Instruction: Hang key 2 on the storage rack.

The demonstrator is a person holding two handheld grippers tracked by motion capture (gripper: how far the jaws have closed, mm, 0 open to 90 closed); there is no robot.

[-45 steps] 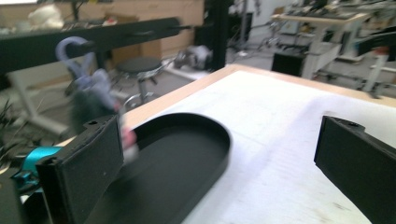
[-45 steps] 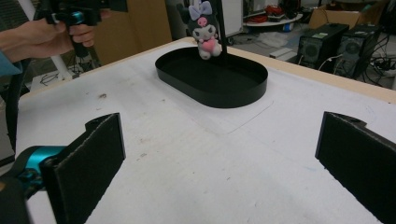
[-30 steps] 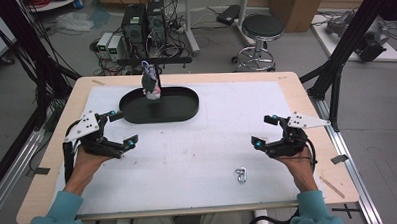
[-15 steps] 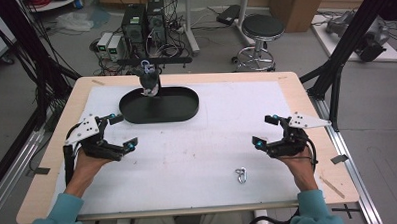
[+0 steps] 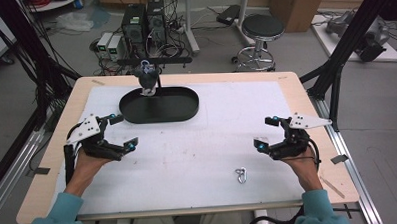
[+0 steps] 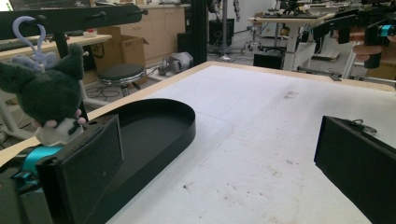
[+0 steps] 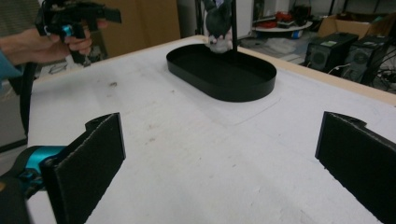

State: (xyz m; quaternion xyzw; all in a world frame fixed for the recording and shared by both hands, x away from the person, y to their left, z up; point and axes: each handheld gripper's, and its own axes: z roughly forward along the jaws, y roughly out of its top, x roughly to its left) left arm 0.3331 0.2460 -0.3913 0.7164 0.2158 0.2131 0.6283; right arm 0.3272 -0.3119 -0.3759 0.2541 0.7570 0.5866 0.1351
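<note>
A dark plush toy (image 5: 147,79) with a lilac loop hangs from a black bar (image 5: 153,60) above the far left end of a black oval tray (image 5: 159,104). The plush toy (image 6: 44,95) hangs at the upper left in the left gripper view, and the plush toy (image 7: 218,23) hangs over the tray (image 7: 222,71) in the right gripper view. My left gripper (image 5: 123,130) is held open at the table's left, near the tray's left end. My right gripper (image 5: 267,132) is open at the right. A small metal clip (image 5: 241,175) lies on the white mat near the front, left of my right hand.
A white mat (image 5: 197,142) covers the wooden table. A stool (image 5: 262,27), computer cases (image 5: 143,19) and cables stand on the floor beyond the far edge. Black frame posts (image 5: 335,72) rise at both sides of the table.
The hanging plush toy has swung slightly. Both grippers have stayed nearly still and open.
</note>
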